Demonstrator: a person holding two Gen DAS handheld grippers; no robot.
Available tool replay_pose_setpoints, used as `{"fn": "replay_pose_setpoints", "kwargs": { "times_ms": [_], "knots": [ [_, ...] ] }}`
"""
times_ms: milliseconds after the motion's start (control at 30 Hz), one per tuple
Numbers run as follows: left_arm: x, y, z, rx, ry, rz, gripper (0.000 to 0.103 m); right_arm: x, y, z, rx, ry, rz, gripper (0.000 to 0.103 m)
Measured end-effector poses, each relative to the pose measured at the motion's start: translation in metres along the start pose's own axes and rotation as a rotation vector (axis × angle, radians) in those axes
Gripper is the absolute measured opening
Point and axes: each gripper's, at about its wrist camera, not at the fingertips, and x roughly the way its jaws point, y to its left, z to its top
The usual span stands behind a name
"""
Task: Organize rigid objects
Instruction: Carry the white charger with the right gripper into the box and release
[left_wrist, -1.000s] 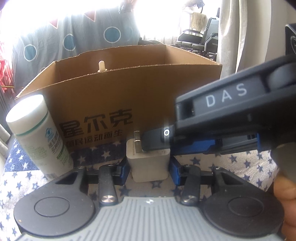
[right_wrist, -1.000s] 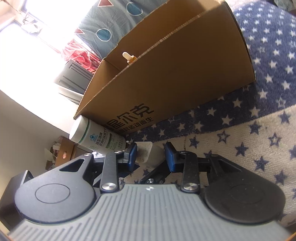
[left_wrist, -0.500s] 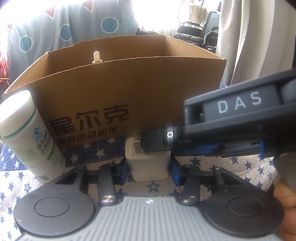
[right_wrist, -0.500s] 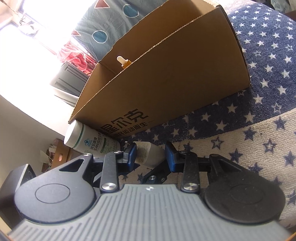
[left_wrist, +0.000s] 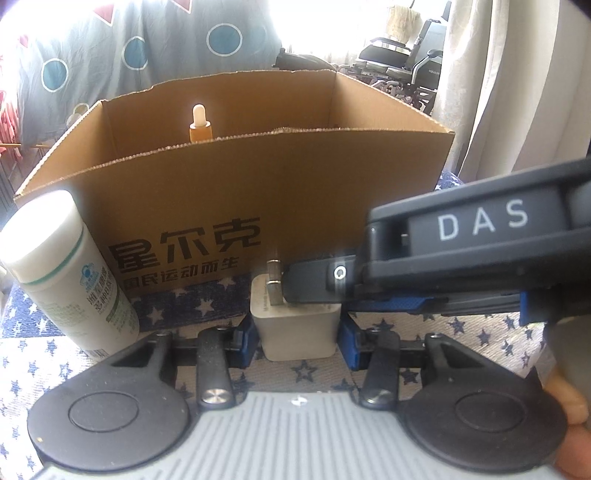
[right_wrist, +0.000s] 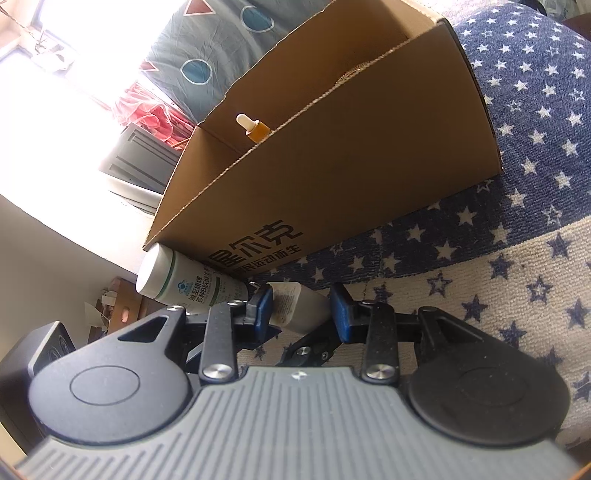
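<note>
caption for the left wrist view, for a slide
Both grippers hold a white charger before the cardboard box.

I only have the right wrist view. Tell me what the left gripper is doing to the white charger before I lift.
Observer: The left gripper has its blue pads against both sides of the white charger.
Operator: Give me the prongs.
Observer: Two metal prongs stick out of its top, right beside a finger of the right gripper.
Operator: Check the bottle.
Observer: The white bottle stands upright to the left of the charger, with a gap between them.
</note>
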Motion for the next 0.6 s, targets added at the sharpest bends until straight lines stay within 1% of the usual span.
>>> {"fn": "replay_pose_setpoints", "kwargs": {
  "times_ms": [200,600],
  "knots": [
    [-0.010,0.002,0.009,0.000,-0.010,0.006,0.045,-0.008,0.011,0.002,-0.011,-0.011,0.003,0.034],
    [-0.040,-0.001,0.025,0.014,-0.073,0.032,0.045,-0.031,0.036,0.011,-0.059,-0.062,0.035,0.034]
  ]
}}
